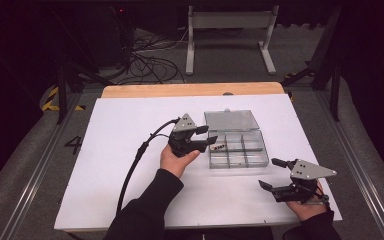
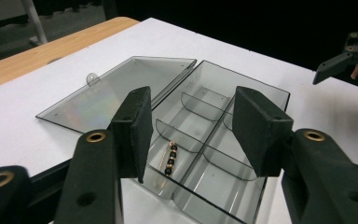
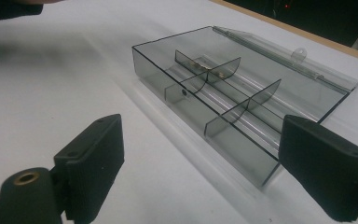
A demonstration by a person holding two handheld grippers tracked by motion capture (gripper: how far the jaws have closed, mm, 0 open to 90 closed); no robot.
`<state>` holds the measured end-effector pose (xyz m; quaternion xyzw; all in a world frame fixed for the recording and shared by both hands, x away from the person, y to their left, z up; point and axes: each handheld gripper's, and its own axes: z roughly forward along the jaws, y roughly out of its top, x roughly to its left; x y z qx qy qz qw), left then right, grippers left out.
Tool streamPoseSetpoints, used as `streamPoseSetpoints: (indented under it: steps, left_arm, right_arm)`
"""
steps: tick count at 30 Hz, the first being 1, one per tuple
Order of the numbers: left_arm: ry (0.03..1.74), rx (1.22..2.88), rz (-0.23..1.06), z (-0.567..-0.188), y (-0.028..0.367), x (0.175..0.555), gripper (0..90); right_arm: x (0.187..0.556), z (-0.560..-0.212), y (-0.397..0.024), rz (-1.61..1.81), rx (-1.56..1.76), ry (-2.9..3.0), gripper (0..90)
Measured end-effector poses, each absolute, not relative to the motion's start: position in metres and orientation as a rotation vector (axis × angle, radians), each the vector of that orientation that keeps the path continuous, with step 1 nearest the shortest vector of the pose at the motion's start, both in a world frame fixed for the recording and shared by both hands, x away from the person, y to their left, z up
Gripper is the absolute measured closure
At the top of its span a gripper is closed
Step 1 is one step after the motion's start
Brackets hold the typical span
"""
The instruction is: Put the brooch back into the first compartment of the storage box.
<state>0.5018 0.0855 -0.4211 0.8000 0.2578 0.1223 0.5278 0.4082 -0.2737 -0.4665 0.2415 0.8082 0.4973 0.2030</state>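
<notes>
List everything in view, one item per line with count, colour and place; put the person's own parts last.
Table: one, white top with a wooden strip along the far edge, centre of the high view.
Organizer box: one, clear smoky plastic with dividers, lid open flat on the far side, right of centre on the table.
Beaded pin: one, gold with dark beads, in the box compartment nearest the left gripper.
Metal stand: one, grey, on the floor beyond the table.
Cables: several, black, on the floor behind the table.
Left gripper: one, black, open, at the box's left side.
Right gripper: one, black, open, near the table's right front.
</notes>
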Motion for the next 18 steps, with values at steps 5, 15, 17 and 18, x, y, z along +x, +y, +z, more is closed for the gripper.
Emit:
streamPoseSetpoints:
  steps: [5, 15, 17, 18]
  left_arm:
    - [0.591, 1.922, 0.307, -0.415, 0.087, 0.493, 44.1]
    - [0.563, 1.921, 0.327, -0.403, 0.098, 0.476, 40.3]
    - [0.564, 1.922, 0.331, -0.401, 0.100, 0.474, 39.6]
    - [0.561, 1.927, 0.335, -0.400, 0.101, 0.473, 39.5]
  right_arm:
    - [0.409, -0.467, -0.274, 1.388, 0.678, 2.256, 14.7]
    - [0.409, -0.467, -0.273, 1.384, 0.678, 2.259, 14.7]
    - [0.409, -0.467, -0.273, 1.384, 0.679, 2.259, 14.7]
    - [0.409, -0.467, -0.273, 1.385, 0.680, 2.260, 14.6]
